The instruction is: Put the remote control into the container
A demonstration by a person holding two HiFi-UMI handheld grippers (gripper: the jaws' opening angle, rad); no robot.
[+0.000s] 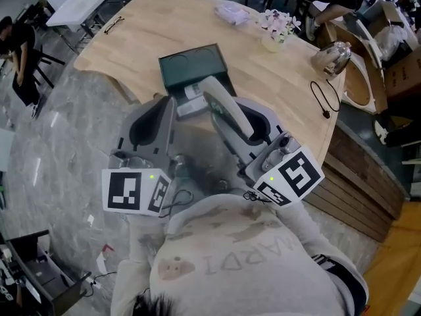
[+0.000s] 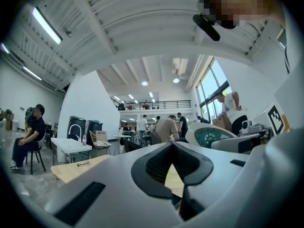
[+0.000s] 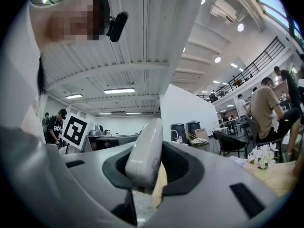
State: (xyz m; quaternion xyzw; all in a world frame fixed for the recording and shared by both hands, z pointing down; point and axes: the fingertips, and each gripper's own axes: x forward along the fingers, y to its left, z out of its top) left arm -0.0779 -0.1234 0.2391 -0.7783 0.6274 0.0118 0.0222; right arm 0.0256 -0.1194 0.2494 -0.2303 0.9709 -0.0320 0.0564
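The light wooden bench [image 1: 276,78] with its rounded edge fills the upper half of my head view, and its right end runs out behind stacked boxes, so I cannot see where it finishes. On it sits the dark green rectangular container [image 1: 197,61]. Its near end is partly covered by the tool in my right hand, and something pale [image 1: 191,92] lies at that end that I cannot identify. My left claw [image 1: 154,120] hangs over the grey floor just beside the bench's near edge. In the left gripper view its dark pads meet at the tips, clenched with nothing between them, and only a sliver of wood shows through the gap below. My right claw [image 1: 247,127] is grasping the long, pale grey plastic remote control [image 1: 223,101]. The pads press its lower part from both sides, and most of its body sticks out ahead of them, tilted up and away from me. In the head view its far end overlaps the container's near edge. I cannot tell how high above the bench it is held. In the right gripper view the remote's rounded, smooth side faces the lens, with a dark smudge of print too blurred to read.
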